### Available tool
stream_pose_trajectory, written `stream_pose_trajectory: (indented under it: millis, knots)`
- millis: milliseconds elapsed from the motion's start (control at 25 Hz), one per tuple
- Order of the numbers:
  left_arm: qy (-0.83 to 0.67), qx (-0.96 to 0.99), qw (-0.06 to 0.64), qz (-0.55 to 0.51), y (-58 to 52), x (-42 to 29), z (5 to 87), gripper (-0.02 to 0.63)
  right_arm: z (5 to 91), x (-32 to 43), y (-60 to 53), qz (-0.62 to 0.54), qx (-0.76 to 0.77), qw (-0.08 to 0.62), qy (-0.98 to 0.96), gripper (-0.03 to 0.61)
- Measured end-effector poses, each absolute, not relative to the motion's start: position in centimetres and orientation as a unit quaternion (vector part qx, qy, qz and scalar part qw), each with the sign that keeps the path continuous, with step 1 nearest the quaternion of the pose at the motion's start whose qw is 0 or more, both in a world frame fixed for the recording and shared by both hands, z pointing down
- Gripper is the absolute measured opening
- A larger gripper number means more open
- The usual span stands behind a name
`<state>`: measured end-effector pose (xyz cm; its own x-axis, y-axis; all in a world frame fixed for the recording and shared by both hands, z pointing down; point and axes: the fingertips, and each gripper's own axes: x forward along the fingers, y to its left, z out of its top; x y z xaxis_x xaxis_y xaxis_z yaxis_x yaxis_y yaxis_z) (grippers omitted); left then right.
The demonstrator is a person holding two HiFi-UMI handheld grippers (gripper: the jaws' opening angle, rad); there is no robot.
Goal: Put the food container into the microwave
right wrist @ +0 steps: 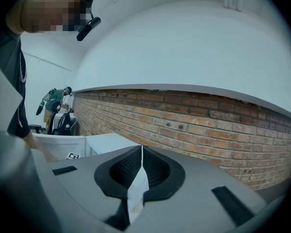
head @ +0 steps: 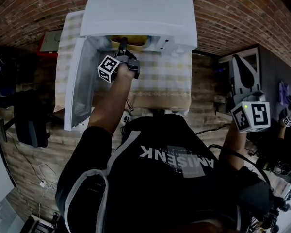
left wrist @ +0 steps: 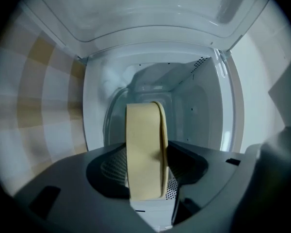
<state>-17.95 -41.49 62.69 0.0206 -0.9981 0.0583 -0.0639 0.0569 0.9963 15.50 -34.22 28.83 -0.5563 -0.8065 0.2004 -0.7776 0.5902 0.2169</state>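
My left gripper (head: 122,46) clamps the yellow food container (left wrist: 144,149), right at the mouth of the open microwave (head: 138,13). My right gripper (right wrist: 136,178) hangs well aside, jaws pressed together on nothing. The risk here: the container is pinched edge-on, so a bump against the door (head: 79,89) or the frame could twist it loose. The only writing is on my shirt, seemingly "AMISENK".

Open microwave cavity (left wrist: 196,113) past swung-aside door (head: 79,89)
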Motion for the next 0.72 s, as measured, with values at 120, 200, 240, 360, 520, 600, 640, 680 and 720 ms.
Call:
stream_pose_trajectory:
  millis: [120,200,240,360,520,600,640,680,720]
  knots:
    - [-0.545,0.491,0.507,-0.453,-41.5,-18.4,63.6,0.230,28.9,15.6,-34.2,-0.049,0.453,0.140,-0.879,0.043]
    - [-0.556,0.485,0.508,-0.445,-41.4,-18.4,63.9,0.232,28.8,15.6,-34.2,-0.050,0.454,0.140,-0.879,0.043]
    - [-0.560,0.483,0.508,-0.441,-41.4,-18.4,64.0,0.236,28.8,15.6,-34.2,-0.050,0.454,0.141,-0.878,0.043]
    - [-0.569,0.476,0.509,-0.437,-41.5,-18.5,64.1,0.279,28.8,15.7,-34.2,-0.048,0.456,0.139,-0.878,0.043]
    - [-0.574,0.482,0.505,-0.428,-41.3,-18.4,64.0,0.301,28.7,15.7,-34.1,-0.050,0.456,0.138,-0.878,0.043]
    - [-0.576,0.483,0.504,-0.425,-41.0,-18.3,64.0,0.301,28.5,15.7,-34.1,-0.052,0.456,0.136,-0.878,0.043]
    - [-0.576,0.482,0.505,-0.425,-40.9,-18.3,64.0,0.303,28.4,15.7,-34.1,-0.053,0.456,0.135,-0.878,0.043]
    - [-0.577,0.481,0.506,-0.424,-40.8,-18.3,64.1,0.311,28.3,15.6,-34.0,-0.053,0.456,0.134,-0.878,0.043]
    - [-0.579,0.481,0.507,-0.420,-40.7,-18.3,64.2,0.319,28.3,15.6,-34.0,-0.054,0.455,0.133,-0.879,0.043]
